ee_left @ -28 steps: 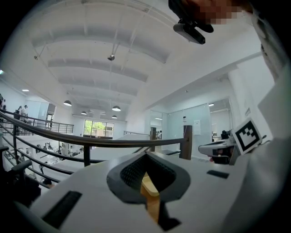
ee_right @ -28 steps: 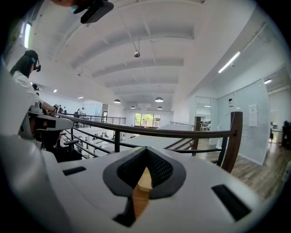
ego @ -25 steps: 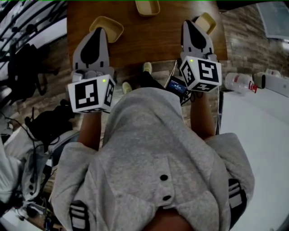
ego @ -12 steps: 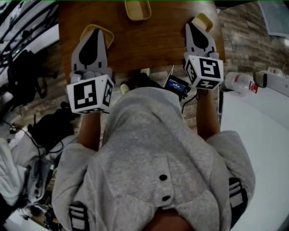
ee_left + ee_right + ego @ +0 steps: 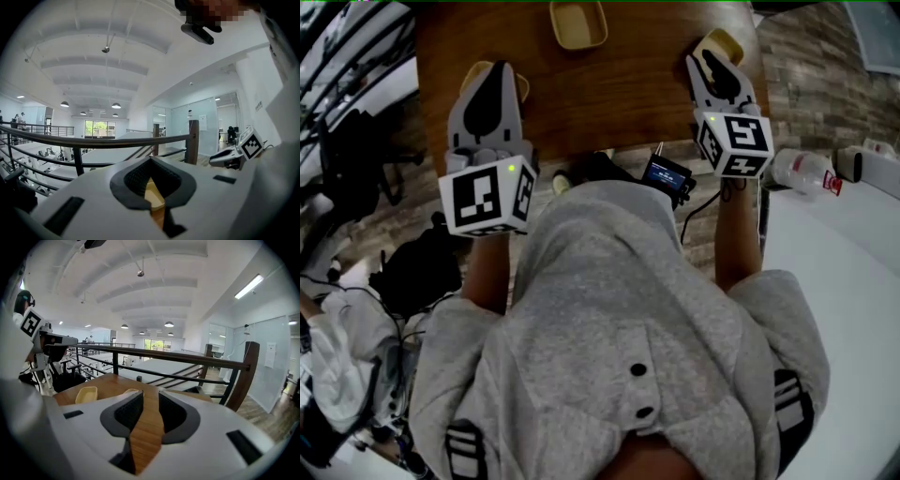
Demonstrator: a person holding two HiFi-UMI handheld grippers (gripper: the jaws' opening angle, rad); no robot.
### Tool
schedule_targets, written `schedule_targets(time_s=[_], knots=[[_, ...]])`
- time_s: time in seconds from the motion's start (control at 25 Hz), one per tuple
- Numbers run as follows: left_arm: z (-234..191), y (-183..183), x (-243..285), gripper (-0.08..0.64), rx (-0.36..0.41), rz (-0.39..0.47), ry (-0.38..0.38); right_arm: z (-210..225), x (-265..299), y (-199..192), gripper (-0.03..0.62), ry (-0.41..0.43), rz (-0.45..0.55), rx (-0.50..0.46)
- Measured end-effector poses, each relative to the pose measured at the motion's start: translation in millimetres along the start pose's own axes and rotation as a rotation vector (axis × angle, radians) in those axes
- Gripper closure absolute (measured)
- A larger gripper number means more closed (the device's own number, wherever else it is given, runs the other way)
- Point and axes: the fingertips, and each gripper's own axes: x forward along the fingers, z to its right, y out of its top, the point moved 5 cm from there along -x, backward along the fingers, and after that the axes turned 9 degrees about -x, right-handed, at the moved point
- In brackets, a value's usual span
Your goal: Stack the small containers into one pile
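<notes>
Right fingers opening, nothing between, container beyond shut left fingers

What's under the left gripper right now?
A yellow container on the wooden table, its edges showing either side of the shut left gripper. Its middle is covered, so its contents can't be seen.
</notes>
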Motion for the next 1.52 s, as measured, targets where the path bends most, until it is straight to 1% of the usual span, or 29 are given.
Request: schedule_targets(time_s=[0.08, 0.16, 0.44, 0.64, 0.76, 0.96, 1.32, 1.52], knots=[[3.6, -1.0, 9.1, 0.546, 0.005, -0.003, -0.004, 7.0, 8.2, -11.5, 0.462, 0.022, -0.028, 0.002], [7.2, -3.4, 14.2, 0.548, 0.004, -0.007, -0.007, 12.9, 12.0, -23.5, 0.462, 0.030, -0.061, 0.000], [29.8, -7.7, 23.5, 0.546, 0.010, -0.013, -0.014, 37.5, 9.6, -65.5, 0.462, 0.018, -0.154, -0.031], [17.5, -7.6, 43.8, 0.546, -0.002, -0.032, -0.011, 46.7, 37.3, -90.4, 0.460, 0.016, -0.254, -0.044], [14.0, -6.8, 52.2, 0.546, -0.002, -0.041, -0.010, 49.1, 48.9, -107.5, 0.462, 0.025, -0.330, -0.081], [27.8, -11.1, 53.9, 0.546, -0.003, -0.048, -0.009, 52.1, 49.7, -146.4, 0.473, 0.053, -0.437, -0.165], [31.7, -14.6, 60.0, 0.548, 0.002, -0.053, 0.011, 57.8, 61.3, -181.9, 0.480, 0.093, -0.520, -0.238], [31.9, -17.6, 63.2, 0.546, 0.009, -0.066, 0.016, 56.1, 66.1, -198.4, 0.480, 0.122, -0.574, -0.300]])
